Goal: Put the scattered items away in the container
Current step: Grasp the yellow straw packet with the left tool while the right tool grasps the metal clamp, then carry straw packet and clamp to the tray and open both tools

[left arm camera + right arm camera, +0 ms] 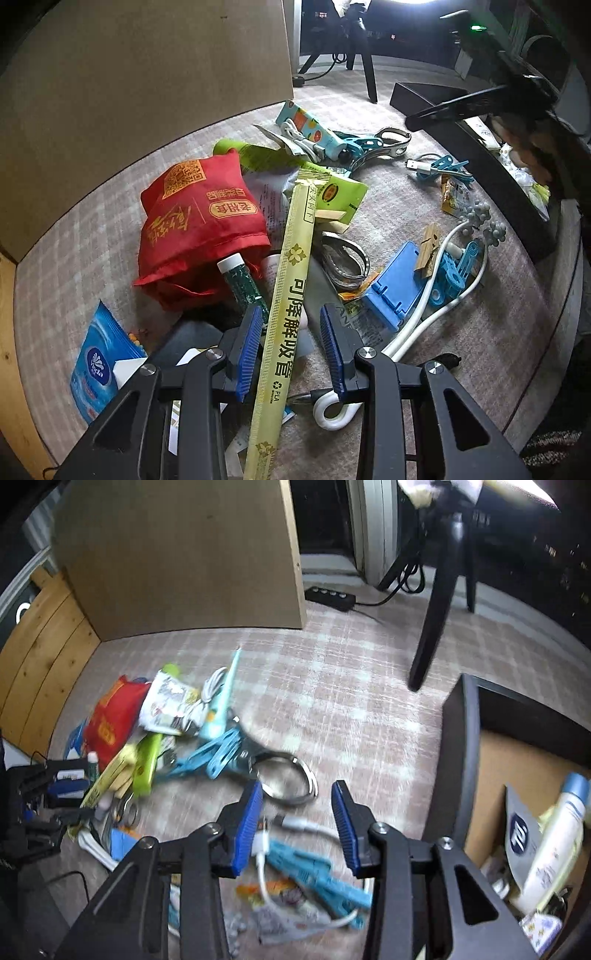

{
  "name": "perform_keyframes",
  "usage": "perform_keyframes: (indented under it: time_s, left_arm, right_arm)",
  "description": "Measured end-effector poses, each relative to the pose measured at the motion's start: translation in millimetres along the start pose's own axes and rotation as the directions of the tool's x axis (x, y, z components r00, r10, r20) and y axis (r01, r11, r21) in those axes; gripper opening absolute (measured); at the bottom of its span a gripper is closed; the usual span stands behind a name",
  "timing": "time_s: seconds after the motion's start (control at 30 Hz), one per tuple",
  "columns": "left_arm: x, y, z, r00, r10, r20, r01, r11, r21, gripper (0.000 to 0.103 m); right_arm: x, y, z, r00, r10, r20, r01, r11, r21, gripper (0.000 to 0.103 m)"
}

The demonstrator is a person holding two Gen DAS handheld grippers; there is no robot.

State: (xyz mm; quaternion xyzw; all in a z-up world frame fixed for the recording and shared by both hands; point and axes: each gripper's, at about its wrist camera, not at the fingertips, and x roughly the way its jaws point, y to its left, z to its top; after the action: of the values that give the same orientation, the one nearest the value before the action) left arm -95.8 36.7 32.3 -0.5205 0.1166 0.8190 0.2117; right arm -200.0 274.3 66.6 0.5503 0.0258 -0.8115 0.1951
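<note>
left gripper fingers straddle the yellow straw packet beside the red bag, gaps showing; right gripper fingers parted, empty.

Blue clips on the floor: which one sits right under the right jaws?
The blue clip tangled with the white cable, directly below the open right gripper. The other blue clips lie farther off, beside the metal ring.
</note>
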Motion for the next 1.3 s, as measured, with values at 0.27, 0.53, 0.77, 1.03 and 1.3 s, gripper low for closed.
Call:
perform_keyframes:
  time_s: [0.27,0.53,0.77,1.03,1.3]
  left_arm:
    - [6,-1,5,1.000,-0.014,-0.009,0.015,1.000,0.012,0.031]
    - [19,-12,18,0.999,-0.020,-0.028,0.022,0.997,0.072,0.030]
    - [21,-1,25,1.000,-0.009,-0.027,0.010,0.999,0.039,0.011]
    - [-1,4,19,0.999,0.002,0.035,0.000,0.999,-0.032,0.010]
    - [-46,5,16,0.990,0.012,0.138,0.001,0.995,-0.097,0.010]
  right_arm:
    - [26,4,15,0.998,-0.028,-0.062,0.026,0.999,-0.042,0.032]
    - [44,13,16,0.994,-0.038,-0.098,0.031,0.996,-0.078,0.032]
    - [43,10,13,0.995,-0.030,-0.090,0.023,0.997,-0.076,0.017]
    - [22,3,-3,1.000,0.012,-0.026,-0.013,1.000,-0.012,0.010]
    - [-32,6,-19,0.994,-0.002,0.111,0.000,1.000,0.016,0.010]
